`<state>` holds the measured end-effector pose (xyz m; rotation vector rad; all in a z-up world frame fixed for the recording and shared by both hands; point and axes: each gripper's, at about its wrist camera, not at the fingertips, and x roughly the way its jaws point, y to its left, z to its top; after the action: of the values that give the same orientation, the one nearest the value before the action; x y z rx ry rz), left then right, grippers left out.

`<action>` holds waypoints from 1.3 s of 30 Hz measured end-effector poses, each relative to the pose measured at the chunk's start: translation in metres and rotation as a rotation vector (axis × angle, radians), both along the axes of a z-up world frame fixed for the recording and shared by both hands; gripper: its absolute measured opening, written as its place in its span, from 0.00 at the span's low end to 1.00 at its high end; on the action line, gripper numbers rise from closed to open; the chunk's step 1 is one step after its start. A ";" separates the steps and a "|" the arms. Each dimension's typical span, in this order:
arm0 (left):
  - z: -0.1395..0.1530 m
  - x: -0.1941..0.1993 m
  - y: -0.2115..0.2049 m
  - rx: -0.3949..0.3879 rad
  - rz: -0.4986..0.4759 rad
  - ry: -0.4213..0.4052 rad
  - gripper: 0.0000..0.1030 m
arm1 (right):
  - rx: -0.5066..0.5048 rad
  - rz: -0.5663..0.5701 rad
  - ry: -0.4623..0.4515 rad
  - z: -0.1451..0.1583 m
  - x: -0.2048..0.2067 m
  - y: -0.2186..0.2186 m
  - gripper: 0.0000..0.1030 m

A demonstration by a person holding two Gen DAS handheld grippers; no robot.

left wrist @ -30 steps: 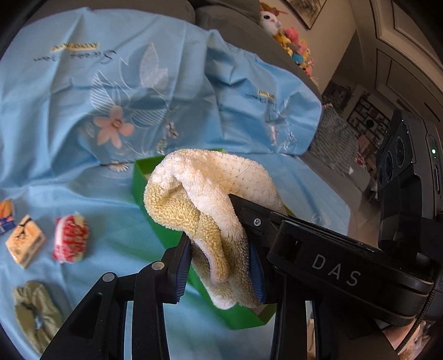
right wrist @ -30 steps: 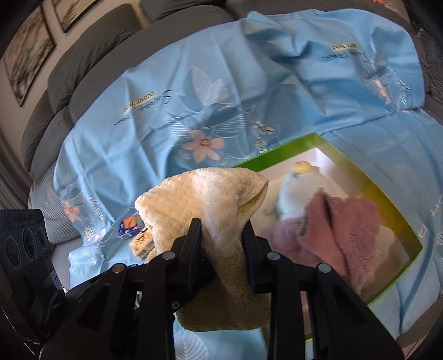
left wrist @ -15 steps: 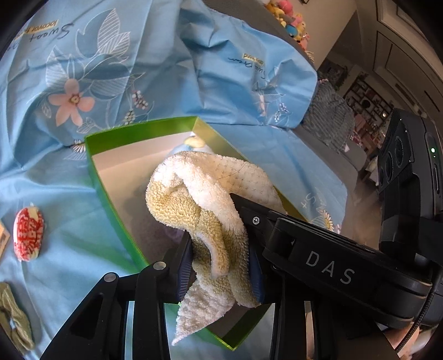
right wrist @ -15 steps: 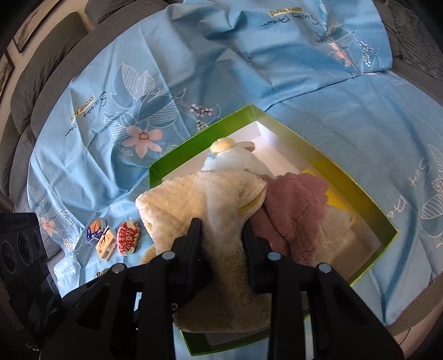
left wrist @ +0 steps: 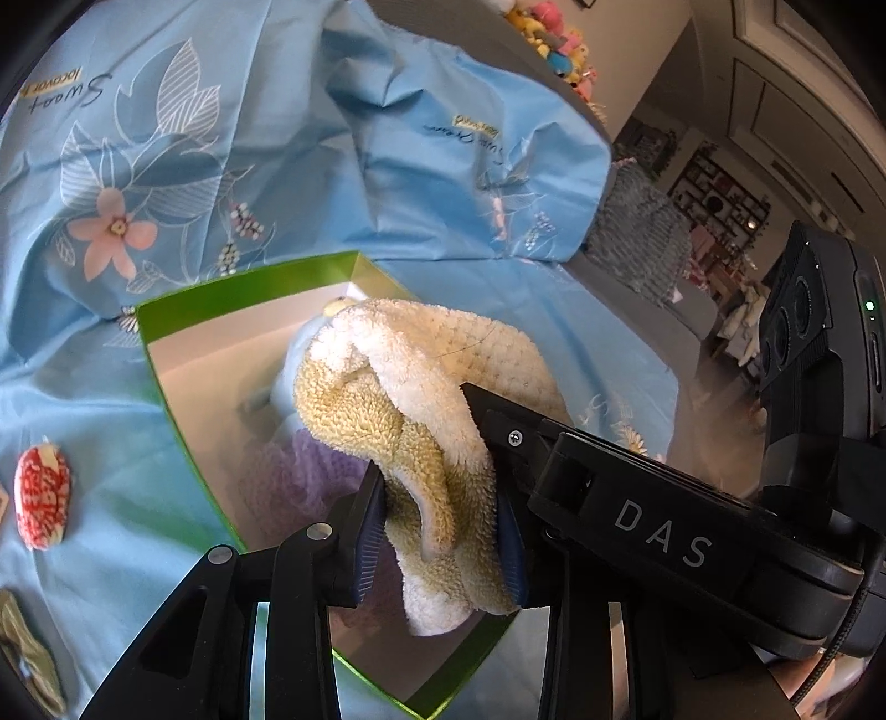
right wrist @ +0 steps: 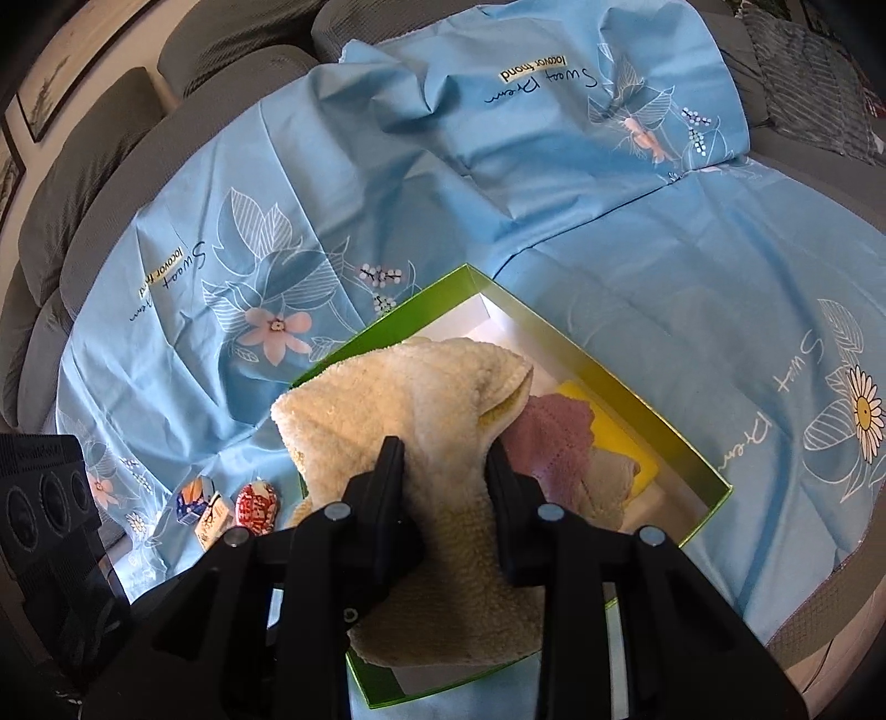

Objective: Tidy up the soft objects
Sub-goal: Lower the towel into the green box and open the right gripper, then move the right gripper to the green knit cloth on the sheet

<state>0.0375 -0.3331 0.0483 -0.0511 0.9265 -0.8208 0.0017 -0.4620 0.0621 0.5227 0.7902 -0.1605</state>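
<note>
A cream fluffy towel (left wrist: 421, 421) hangs bunched over the green box (left wrist: 166, 376). My left gripper (left wrist: 437, 531) is shut on one end of it. The same towel (right wrist: 410, 410) fills the middle of the right wrist view, where my right gripper (right wrist: 446, 487) is shut on its other end. Inside the green box (right wrist: 653, 421) lie a pink knitted cloth (right wrist: 548, 443), a yellow item (right wrist: 620, 437) and a pale plush toy (left wrist: 288, 387), mostly hidden by the towel.
The box sits on a blue flowered sheet (right wrist: 609, 238) spread over a grey sofa (right wrist: 83, 166). Left of the box lie a red-and-white pouch (left wrist: 41, 493), a small printed packet (right wrist: 194, 498) and an olive scrunchie (left wrist: 22, 648). Plush toys (left wrist: 554, 39) sit on the sofa back.
Both grippers carried the towel forward and slightly down, from in front of the box to over its inside. The box interior and its contents came into fuller view.
</note>
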 end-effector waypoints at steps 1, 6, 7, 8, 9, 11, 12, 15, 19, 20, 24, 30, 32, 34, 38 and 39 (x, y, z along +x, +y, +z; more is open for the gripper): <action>-0.003 0.002 0.001 0.020 0.015 0.005 0.35 | 0.008 0.005 0.012 -0.004 0.004 0.001 0.29; -0.021 0.010 0.007 0.109 0.059 0.070 0.35 | 0.031 0.041 0.103 -0.027 0.019 0.008 0.29; -0.024 0.013 0.008 0.134 0.072 0.087 0.35 | 0.020 0.045 0.114 -0.029 0.020 0.011 0.29; -0.027 0.014 0.009 0.150 0.077 0.097 0.35 | 0.012 0.050 0.125 -0.031 0.023 0.013 0.30; -0.028 0.014 0.009 0.159 0.078 0.096 0.35 | 0.012 0.054 0.138 -0.035 0.026 0.015 0.30; -0.028 0.012 0.009 0.176 0.074 0.084 0.35 | 0.023 0.055 0.153 -0.040 0.028 0.015 0.30; -0.028 0.011 0.008 0.193 0.075 0.076 0.35 | 0.025 0.056 0.157 -0.042 0.029 0.014 0.30; -0.031 0.012 0.002 0.229 0.077 0.069 0.35 | 0.035 0.050 0.189 -0.050 0.034 0.011 0.30; -0.035 0.014 -0.004 0.267 0.095 0.060 0.35 | 0.071 0.042 0.220 -0.061 0.039 0.005 0.32; -0.036 0.015 -0.006 0.277 0.099 0.056 0.35 | 0.078 0.042 0.221 -0.063 0.039 0.004 0.32; -0.036 0.018 -0.005 0.283 0.108 0.066 0.35 | 0.086 0.033 0.228 -0.065 0.041 0.004 0.34; -0.024 0.012 0.006 0.196 0.110 0.102 0.35 | 0.088 0.001 0.197 -0.053 0.032 0.003 0.53; -0.011 0.004 0.015 0.142 0.101 0.094 0.35 | 0.085 -0.009 0.172 -0.045 0.027 0.004 0.62; 0.000 -0.004 0.024 0.107 0.102 0.069 0.35 | 0.094 -0.008 0.127 -0.035 0.021 0.005 0.75; 0.016 -0.016 0.046 0.088 0.133 0.045 0.40 | 0.104 -0.003 0.043 -0.018 0.009 0.016 0.93; 0.019 -0.018 0.056 0.075 0.145 0.055 0.50 | 0.099 -0.007 0.027 -0.015 0.007 0.020 0.96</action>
<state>0.0196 -0.2775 0.0672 -0.0749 0.9928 -0.6528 0.0090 -0.4425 0.0468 0.6184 0.8254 -0.1356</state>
